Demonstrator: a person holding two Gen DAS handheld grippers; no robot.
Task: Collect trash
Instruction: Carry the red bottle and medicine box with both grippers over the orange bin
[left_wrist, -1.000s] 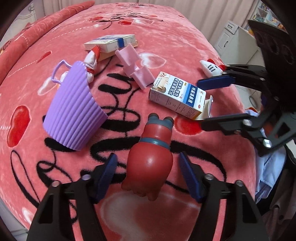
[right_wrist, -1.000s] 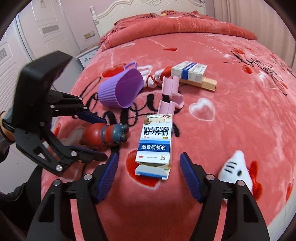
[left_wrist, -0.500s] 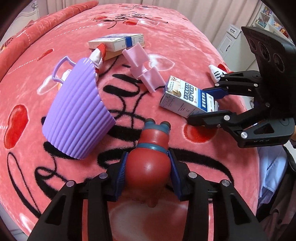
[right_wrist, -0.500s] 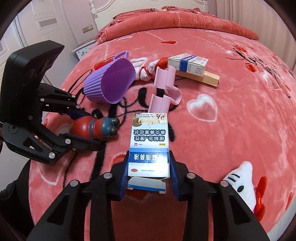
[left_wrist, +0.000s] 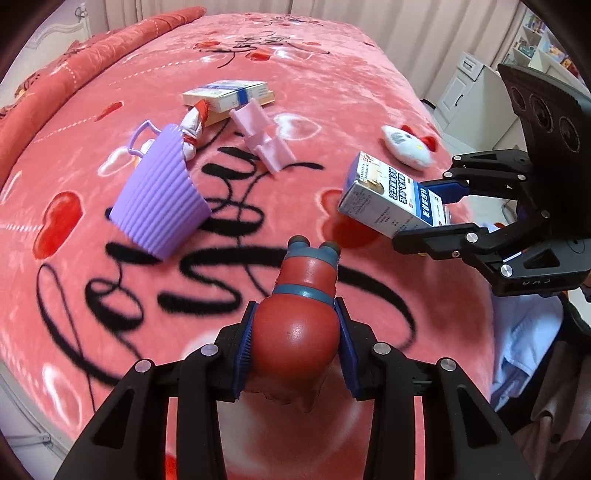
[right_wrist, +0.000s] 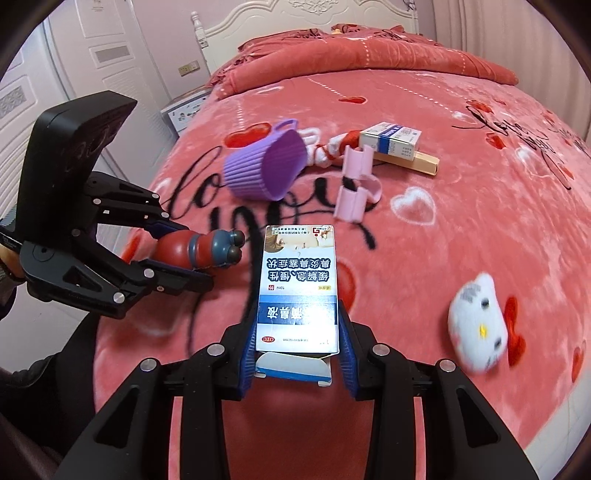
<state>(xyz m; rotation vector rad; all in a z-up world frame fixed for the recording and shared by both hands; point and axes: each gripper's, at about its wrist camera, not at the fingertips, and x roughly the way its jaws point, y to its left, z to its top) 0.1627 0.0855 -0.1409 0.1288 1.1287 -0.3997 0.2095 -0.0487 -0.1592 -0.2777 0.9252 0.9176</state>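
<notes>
Left wrist view
- My left gripper (left_wrist: 293, 341): I have it clamped on the red toy figure (left_wrist: 299, 325), blue pads pressed to both sides of its round body; the jaws have just been closing in on it.
- Toy figure: its grey-blue end points away from me, out over the pink blanket (left_wrist: 332, 92).
- My right gripper (left_wrist: 428, 210): at the right edge, holding the white and blue medicine box (left_wrist: 388, 199) tilted above the blanket.
- Purple cup (left_wrist: 159, 206): a ribbed basket lying on its side to the left, handle towards the far end.
- Pink folded piece (left_wrist: 264, 136): beyond the cup, near a flat box (left_wrist: 229, 94) resting on a tan one.
- White cat plush (left_wrist: 406, 144): far right on the blanket.

Right wrist view
- My right gripper (right_wrist: 297, 354): I grip the medicine box (right_wrist: 299, 284) by its sides near the open flap; its jaws narrowed onto it within the last second.
- My left gripper (right_wrist: 184, 254): at the left, gripping the toy figure (right_wrist: 199, 249).
- Purple cup (right_wrist: 266, 166): on its side, mouth facing right.
- Cat plush (right_wrist: 476, 325): on the blanket just right of my fingers, blurred.
</notes>
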